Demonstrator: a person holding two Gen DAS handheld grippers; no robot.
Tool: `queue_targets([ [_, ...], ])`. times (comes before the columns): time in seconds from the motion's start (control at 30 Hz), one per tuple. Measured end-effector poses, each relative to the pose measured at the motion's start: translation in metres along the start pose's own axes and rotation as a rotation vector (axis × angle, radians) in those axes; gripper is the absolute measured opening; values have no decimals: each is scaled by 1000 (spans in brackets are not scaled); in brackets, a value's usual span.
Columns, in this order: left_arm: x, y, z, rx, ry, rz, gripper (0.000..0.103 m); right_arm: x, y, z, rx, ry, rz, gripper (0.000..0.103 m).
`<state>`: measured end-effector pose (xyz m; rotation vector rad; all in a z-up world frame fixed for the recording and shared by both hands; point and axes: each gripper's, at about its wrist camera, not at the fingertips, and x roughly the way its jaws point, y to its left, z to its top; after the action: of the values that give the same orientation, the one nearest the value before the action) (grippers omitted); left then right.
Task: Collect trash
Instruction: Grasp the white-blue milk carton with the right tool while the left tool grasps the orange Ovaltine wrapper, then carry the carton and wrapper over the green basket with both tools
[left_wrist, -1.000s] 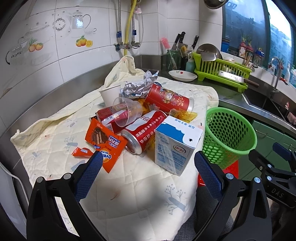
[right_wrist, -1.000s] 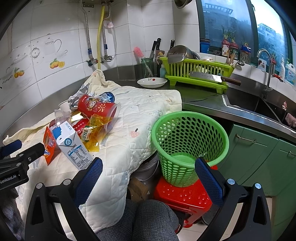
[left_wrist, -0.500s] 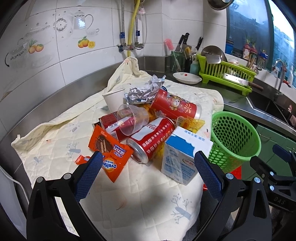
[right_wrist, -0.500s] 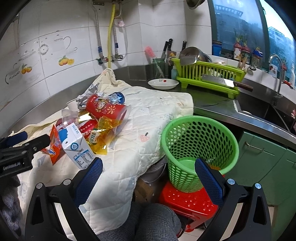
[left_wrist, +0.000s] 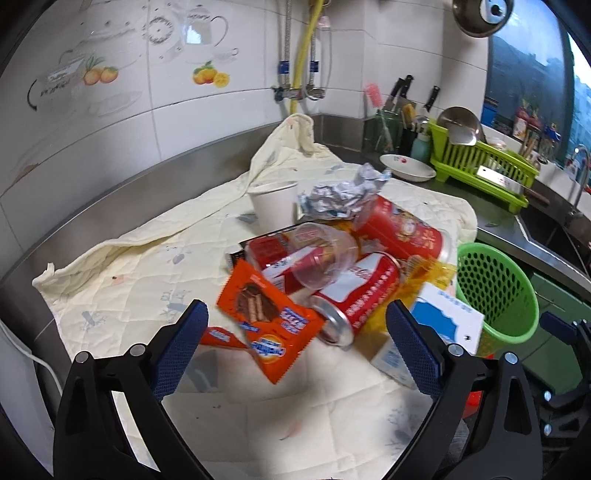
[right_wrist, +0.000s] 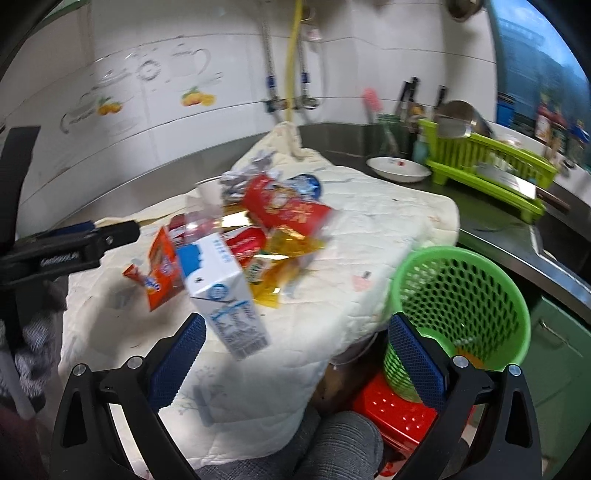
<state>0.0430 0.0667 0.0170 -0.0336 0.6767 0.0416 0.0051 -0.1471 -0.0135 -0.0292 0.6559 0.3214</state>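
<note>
We see the left gripper (left_wrist: 295, 332) with its blue fingers (left_wrist: 177, 347) spread wide and holding nothing, poised above the cream quilted cloth (left_wrist: 129, 273) that covers the steel worktop (left_wrist: 110, 206). The trash sits heaped on the cloth: an orange wafer wrapper (left_wrist: 269, 325) lies between the fingers in the left wrist view, touching a red can (left_wrist: 354, 295) on its side; a clear plastic cup (left_wrist: 325, 258) lies tilted over the cans, a larger red tin (left_wrist: 402, 232) lies behind, crumpled foil (left_wrist: 340, 195) rests on top, and a white paper cup (left_wrist: 275, 206) stands upright at the back. A blue and white milk carton (left_wrist: 436, 336) lies at the near right of the heap, partly behind the right finger. The right gripper (right_wrist: 297, 358) is likewise released and empty; in its blurred view the same carton (right_wrist: 225, 291) lies just ahead of its left finger, with yellow cellophane (right_wrist: 280, 266) beside it. The green mesh basket (right_wrist: 461, 310) stands off the edge of the cloth on a red stool (right_wrist: 391, 410), apart from the heap. A green dish rack (left_wrist: 487, 166) and a white bowl (left_wrist: 406, 168) sit further along the worktop.
</note>
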Motion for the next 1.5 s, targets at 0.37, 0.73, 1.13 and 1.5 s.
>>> queue_targets([
  [0.37,10,34,-6,-31,38,38,82,30,35,11,-153,15,87,90],
  [0.73,22,47,-18,-44,86,38,76,71,42,21,-182,87,135,61],
  [1.13,51,33,-35,-15,155,-52,59,60,33,21,-133,89,196,41],
  [1.5,74,9,-45,124,179,-3,60,36,32,20,-131,70,234,41],
])
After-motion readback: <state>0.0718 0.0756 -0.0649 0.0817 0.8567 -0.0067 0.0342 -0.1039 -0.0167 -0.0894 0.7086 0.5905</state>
